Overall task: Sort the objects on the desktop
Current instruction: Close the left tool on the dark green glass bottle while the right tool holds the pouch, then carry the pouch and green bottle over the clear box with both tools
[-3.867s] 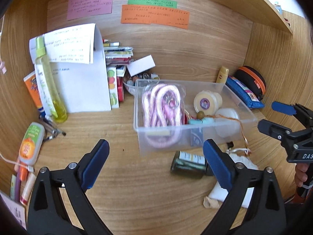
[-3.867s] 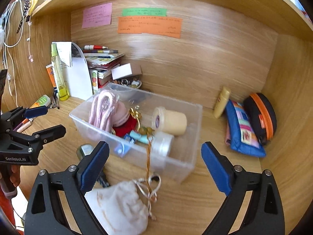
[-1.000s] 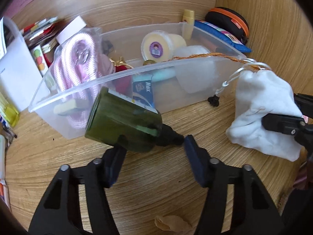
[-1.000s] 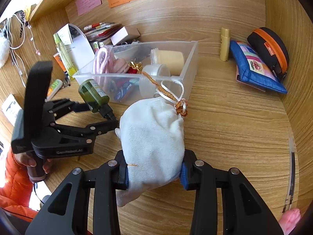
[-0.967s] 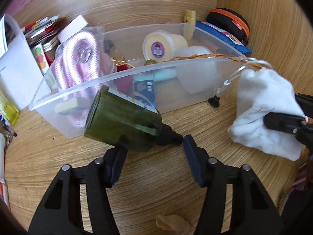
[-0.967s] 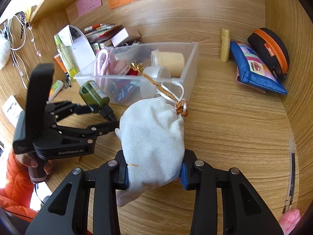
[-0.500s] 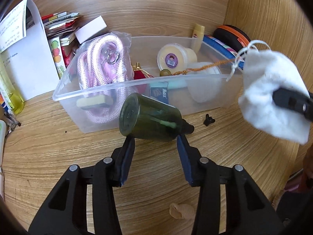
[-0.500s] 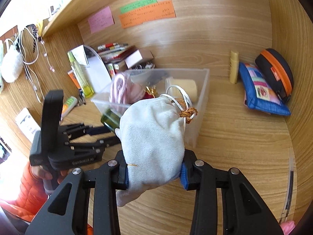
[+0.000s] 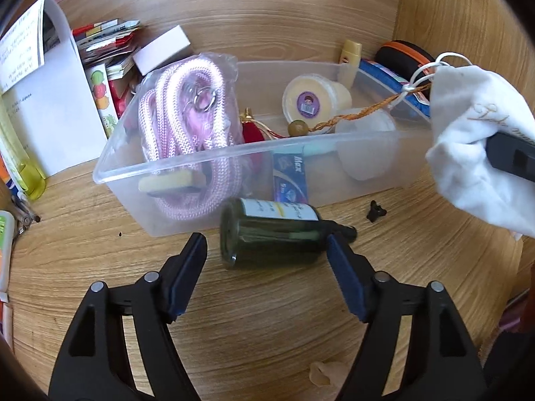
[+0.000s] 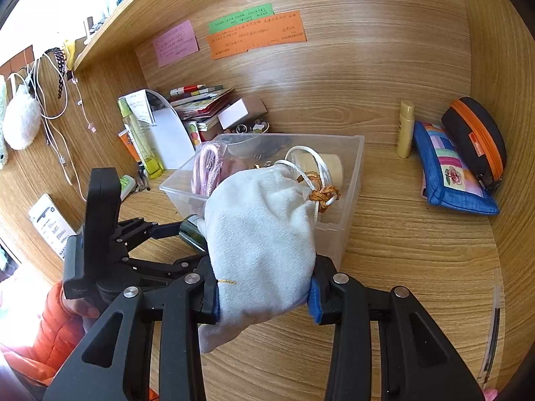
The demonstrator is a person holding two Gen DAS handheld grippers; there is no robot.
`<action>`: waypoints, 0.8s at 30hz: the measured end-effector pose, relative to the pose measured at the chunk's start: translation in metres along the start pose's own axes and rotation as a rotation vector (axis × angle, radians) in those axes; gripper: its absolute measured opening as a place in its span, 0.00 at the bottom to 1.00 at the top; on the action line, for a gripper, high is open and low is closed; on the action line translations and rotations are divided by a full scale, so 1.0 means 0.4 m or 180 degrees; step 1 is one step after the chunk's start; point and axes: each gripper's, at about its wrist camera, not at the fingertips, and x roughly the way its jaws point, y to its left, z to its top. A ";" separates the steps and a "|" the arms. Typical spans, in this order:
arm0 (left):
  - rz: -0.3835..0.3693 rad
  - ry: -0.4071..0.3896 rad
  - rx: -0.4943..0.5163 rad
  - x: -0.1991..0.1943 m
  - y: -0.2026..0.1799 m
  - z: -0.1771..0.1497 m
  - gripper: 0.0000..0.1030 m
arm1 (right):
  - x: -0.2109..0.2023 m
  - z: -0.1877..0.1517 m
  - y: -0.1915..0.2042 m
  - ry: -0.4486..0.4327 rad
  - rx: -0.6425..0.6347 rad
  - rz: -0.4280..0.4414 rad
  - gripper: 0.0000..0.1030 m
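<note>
A clear plastic bin on the wooden desk holds a pink rope, a cream jar and small items. A dark green bottle lies on its side on the desk in front of the bin. My left gripper is open around it, its pads apart from the glass. My right gripper is shut on a white drawstring pouch, held above the bin's near right end. An orange cord trails from the pouch into the bin.
Books and a white box stand behind the bin, papers and a yellow bottle to the left. A blue pouch, a black-orange case and a small tube lie at right. A small black piece lies on the desk.
My left gripper has opened and the green bottle now lies on the desk in front of the bin. My right gripper has lifted the white pouch higher, toward the bin.
</note>
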 end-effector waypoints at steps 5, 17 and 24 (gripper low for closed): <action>-0.0090 -0.0032 -0.0045 0.001 0.005 0.003 0.61 | 0.007 0.005 0.004 0.0018 0.0005 0.0012 0.33; -0.0106 -0.0376 -0.0173 -0.107 0.025 -0.002 0.61 | 0.029 0.080 0.031 -0.0106 -0.0077 0.0105 0.33; -0.0143 -0.0570 -0.0202 -0.179 0.046 0.033 0.61 | 0.073 0.118 0.043 -0.0120 -0.0159 0.0022 0.33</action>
